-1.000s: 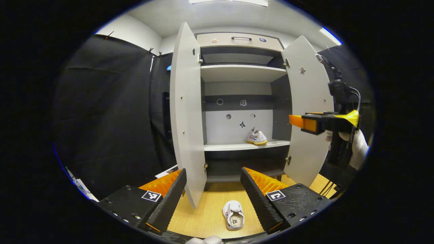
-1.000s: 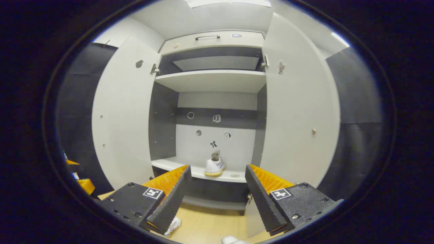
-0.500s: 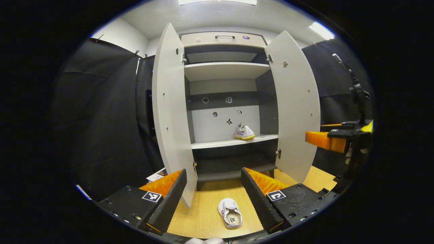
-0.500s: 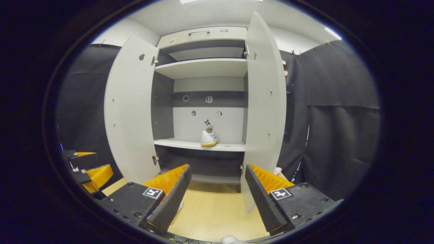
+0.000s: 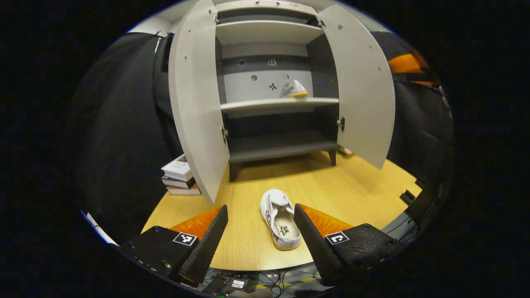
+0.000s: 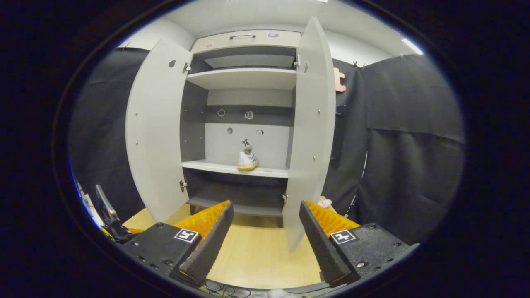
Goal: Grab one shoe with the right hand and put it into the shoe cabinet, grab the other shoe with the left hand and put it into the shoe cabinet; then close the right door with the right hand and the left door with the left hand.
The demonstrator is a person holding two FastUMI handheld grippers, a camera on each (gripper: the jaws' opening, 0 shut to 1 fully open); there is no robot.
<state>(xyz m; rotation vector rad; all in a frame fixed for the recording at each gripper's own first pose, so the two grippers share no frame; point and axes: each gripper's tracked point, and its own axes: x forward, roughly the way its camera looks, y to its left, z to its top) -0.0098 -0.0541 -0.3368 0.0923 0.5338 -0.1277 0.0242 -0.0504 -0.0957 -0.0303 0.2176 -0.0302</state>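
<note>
**1 shoe shelved, 1 still on the floor**

The shoe cabinet (image 5: 269,103) stands with both doors swung open, the left door (image 5: 194,103) and the right door (image 5: 360,82). Beside it, a stack of books (image 5: 179,180) sits on the wooden floor (image 5: 352,194). Your 2nd shoe (image 5: 281,219) lies on that floor, between the fingers of your left tool (image 5: 261,236), untouched, jaws wide. The 1st shoe (image 6: 247,160) rests on the middle shelf (image 6: 236,168). Your right tool (image 6: 265,236) is wide too, holding nothing.
</note>
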